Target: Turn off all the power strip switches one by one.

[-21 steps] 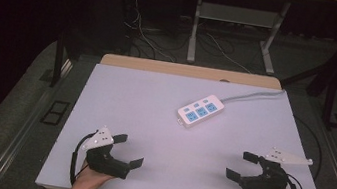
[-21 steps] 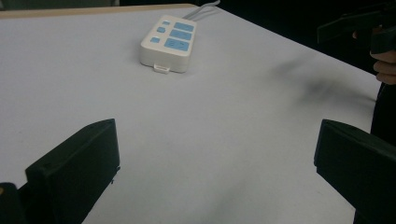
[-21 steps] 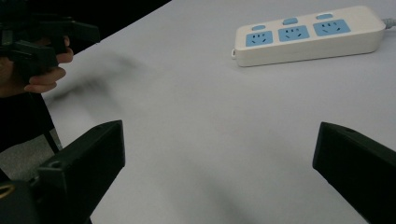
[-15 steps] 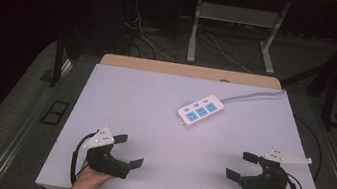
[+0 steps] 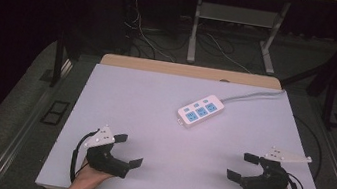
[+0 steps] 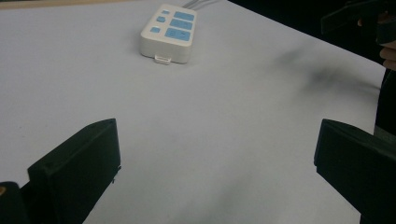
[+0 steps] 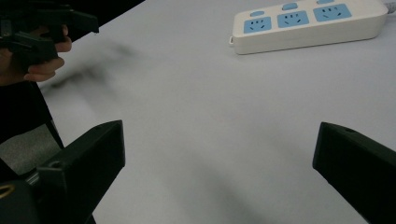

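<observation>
A white power strip (image 5: 200,111) with blue sockets lies on the white table (image 5: 153,117), right of centre toward the back, its grey cable running off to the right. It sits far ahead in the left gripper view (image 6: 169,32) and in the right gripper view (image 7: 310,24). My left gripper (image 5: 128,150) rests near the front left edge, jaws wide open, nothing between them. My right gripper (image 5: 242,167) rests near the front right edge, also open and empty. Each points inward at the other.
A small white plate (image 5: 287,156) lies just behind the right gripper. A wooden strip (image 5: 190,71) borders the table's back edge. Behind the table are desk legs and loose cables (image 5: 145,35) on the floor.
</observation>
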### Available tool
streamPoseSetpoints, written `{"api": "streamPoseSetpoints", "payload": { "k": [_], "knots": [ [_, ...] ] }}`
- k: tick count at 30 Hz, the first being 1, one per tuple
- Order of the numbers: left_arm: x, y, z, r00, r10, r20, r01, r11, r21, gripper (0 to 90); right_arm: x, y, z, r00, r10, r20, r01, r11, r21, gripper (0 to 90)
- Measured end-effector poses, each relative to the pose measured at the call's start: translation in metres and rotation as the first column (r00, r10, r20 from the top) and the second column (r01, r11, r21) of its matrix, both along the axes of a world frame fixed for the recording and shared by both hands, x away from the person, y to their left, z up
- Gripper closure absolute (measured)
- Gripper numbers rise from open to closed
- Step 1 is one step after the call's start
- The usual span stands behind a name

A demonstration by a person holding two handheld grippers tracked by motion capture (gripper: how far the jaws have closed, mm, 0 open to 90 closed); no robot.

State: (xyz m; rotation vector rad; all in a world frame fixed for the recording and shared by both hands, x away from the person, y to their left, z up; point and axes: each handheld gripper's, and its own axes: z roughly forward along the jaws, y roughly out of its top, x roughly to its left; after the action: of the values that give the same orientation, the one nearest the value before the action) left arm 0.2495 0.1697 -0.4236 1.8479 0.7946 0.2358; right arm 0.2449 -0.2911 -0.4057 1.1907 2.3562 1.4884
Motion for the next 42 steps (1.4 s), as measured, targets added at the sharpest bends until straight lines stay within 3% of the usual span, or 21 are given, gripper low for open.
{"api": "streamPoseSetpoints", "payload": {
  "k": [13, 29, 36, 42],
  "knots": [
    [0.0, 0.001, -0.002, 0.9999, -0.008, -0.01, 0.008, 0.9999, -0.013, 0.0, 0.008, -0.003, -0.001, 0.999, -0.006, -0.044, 0.004, 0.999, -0.035, 2.3],
    [-0.001, 0.002, -0.002, 0.9999, -0.004, -0.015, 0.004, 0.9999, -0.009, 0.0, 0.027, 0.008, 0.011, 0.9951, 0.069, -0.07, -0.075, 0.993, -0.088, 2.3],
    [-0.001, 0.001, -0.003, 0.9998, -0.013, -0.014, 0.013, 0.9999, -0.005, 0.0, 0.042, 0.02, 0.02, 0.991, 0.109, -0.077, -0.119, 0.984, -0.134, 2.3],
    [-0.001, 0.002, -0.003, 0.9999, -0.006, -0.013, 0.005, 1.0, -0.006, 0.0, 0.052, 0.023, 0.029, 0.9877, 0.134, -0.081, -0.144, 0.981, -0.131, 2.3]
  ]
}}
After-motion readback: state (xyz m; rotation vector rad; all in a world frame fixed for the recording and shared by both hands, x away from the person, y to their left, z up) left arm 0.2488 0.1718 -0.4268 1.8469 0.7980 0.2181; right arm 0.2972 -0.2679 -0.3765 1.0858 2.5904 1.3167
